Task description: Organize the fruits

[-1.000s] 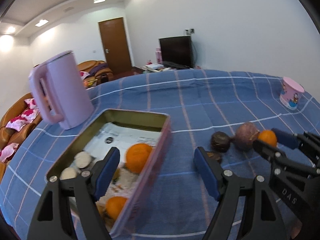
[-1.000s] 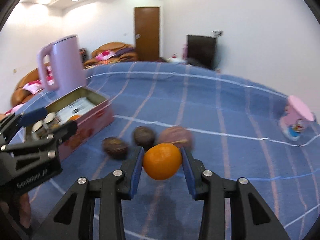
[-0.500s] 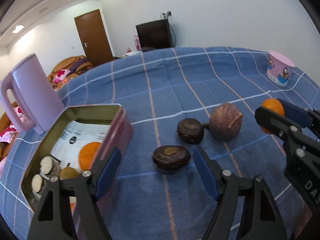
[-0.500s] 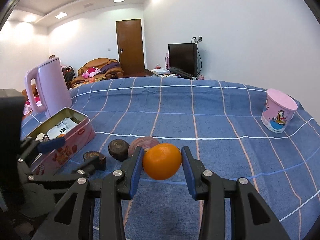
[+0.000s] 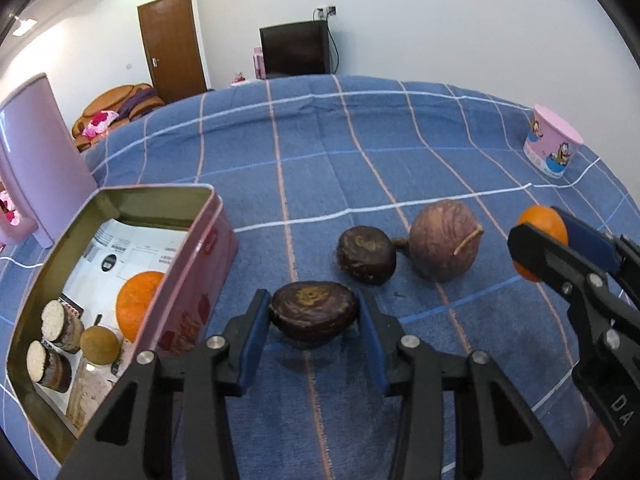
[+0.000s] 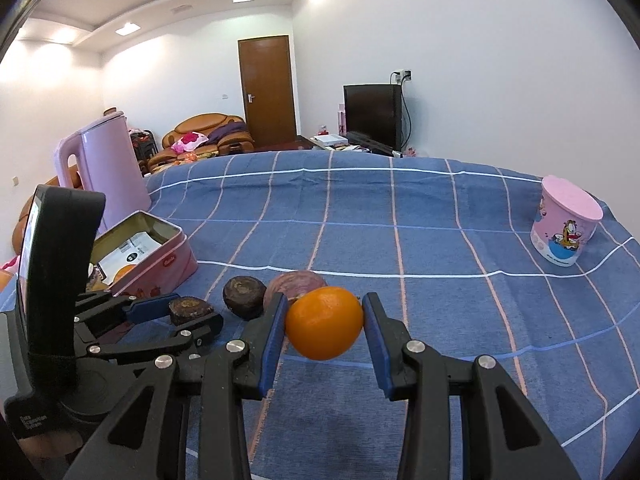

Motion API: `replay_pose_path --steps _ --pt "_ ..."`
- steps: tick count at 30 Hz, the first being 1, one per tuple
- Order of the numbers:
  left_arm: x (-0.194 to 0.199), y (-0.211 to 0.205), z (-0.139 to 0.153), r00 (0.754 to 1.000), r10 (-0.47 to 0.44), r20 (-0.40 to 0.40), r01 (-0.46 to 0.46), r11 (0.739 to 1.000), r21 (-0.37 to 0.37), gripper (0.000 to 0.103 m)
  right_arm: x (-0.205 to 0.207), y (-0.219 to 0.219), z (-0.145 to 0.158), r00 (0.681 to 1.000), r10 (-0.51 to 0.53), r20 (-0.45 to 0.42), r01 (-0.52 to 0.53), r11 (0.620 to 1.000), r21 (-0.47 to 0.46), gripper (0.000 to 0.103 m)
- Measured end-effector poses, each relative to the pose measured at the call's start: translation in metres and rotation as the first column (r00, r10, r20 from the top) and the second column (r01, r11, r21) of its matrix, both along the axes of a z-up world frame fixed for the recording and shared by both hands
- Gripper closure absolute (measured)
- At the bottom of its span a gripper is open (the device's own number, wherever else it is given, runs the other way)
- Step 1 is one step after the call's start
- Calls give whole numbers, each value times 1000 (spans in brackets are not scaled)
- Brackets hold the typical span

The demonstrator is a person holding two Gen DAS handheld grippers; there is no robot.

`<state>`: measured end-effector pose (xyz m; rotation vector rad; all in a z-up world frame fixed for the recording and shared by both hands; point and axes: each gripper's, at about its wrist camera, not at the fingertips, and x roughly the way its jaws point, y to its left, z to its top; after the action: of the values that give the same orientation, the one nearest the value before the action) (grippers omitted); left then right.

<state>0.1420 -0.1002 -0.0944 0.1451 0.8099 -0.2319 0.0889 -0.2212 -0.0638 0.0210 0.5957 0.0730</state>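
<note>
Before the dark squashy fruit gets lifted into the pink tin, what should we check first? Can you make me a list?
1. Left gripper jaws have just been closing around the flat dark brown fruit; pads touch both sides: ok.
2. Firm enough grip to lift: cannot tell.
3. Open pink metal tin has bare space at its far end: ok.
4. Right gripper clamps the round orange, clear of the tin: ok.
5. Rounder dark fruit sits apart from the gripped one: ok.
</note>
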Motion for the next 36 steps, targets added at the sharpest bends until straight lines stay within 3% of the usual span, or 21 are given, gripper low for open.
replay_pose_path --steps 12,36 --pt "-13 7 15 992 40 121 -42 999 12 58 -5 1 1 999 34 22 -34 999 14 62" --pt "-30 13 27 969 76 234 -78 997 -4 58 -18 2 8 994 38 103 -39 999 2 62"
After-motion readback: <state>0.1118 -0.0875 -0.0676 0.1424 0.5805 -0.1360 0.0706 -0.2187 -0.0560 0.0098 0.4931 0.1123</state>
